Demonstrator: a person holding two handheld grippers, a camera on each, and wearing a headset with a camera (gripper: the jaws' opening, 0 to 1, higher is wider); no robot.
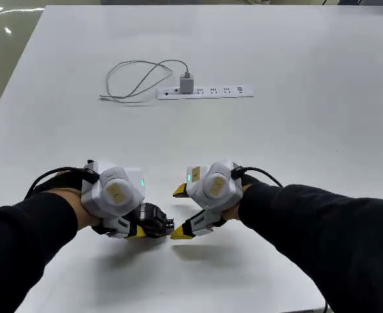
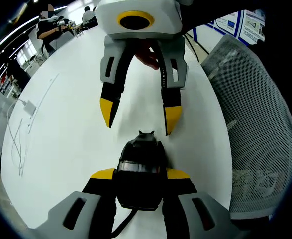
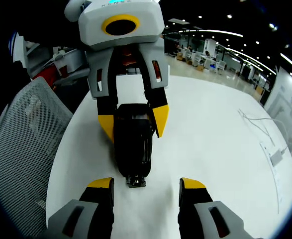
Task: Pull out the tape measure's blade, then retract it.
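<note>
Left gripper (image 2: pixel 141 174) clamps the black tape measure (image 2: pixel 140 159) near the table's (image 1: pixel 276 143) near edge, right gripper (image 3: pixel 146 184) gapes empty astride the blade hook (image 3: pixel 136 180); closing off-centre could miss that small hook and slip.

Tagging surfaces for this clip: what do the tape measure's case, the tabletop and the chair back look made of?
Tape measure: black case, probably moulded plastic, perhaps rubber-coated; semi-gloss, with soft highlights along its ridges.
Table: smooth white top with a matte finish, likely laminate or painted board; it shows only faint shadows.
Chair: grey mesh back, fabric or plastic; the open weave is plainly visible.
</note>
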